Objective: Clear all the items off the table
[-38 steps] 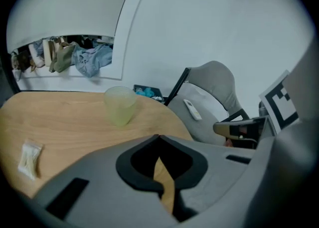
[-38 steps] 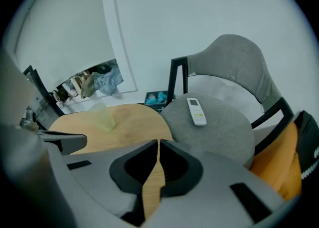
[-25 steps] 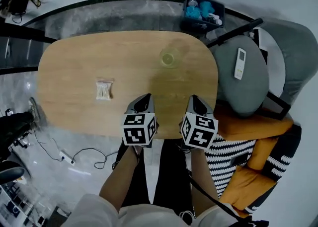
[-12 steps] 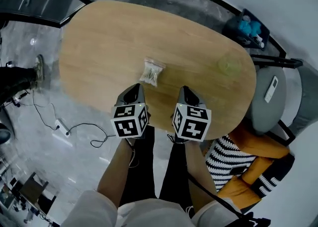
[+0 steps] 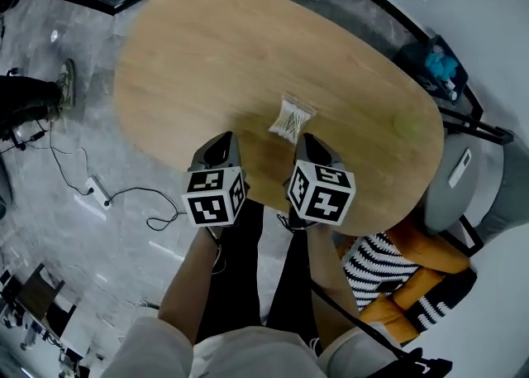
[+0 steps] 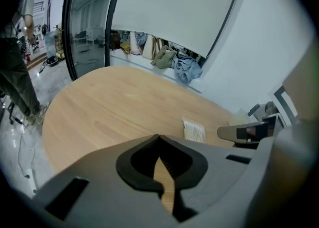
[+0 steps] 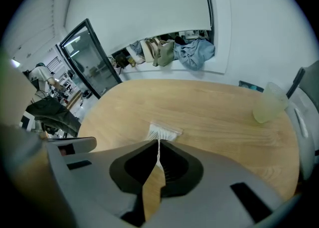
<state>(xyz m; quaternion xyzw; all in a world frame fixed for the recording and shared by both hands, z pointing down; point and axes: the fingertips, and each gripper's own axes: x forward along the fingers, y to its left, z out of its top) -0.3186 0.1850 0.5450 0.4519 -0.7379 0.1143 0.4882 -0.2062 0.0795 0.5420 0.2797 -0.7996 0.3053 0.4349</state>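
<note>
i'm holding the left gripper [image 5: 218,146] and right gripper [image 5: 312,146] over the table's [image 5: 207,54] near edge, both jaws pressed together, gripping nothing. the small clear packet [image 5: 291,117] is lying just ahead of the right gripper, the pale cup [image 5: 409,126] sitting farther right.

The grey left tool [image 5: 219,147] and right tool [image 5: 312,146] each carry a white cube [image 5: 215,196] printed with black square markers, and black ribbed pads [image 6: 172,164] line the jaws. The person wears a pale short-sleeved top [image 5: 161,345] and dark trousers [image 5: 240,277]; a thin dark cable [image 5: 354,327] runs beside the right arm
</note>
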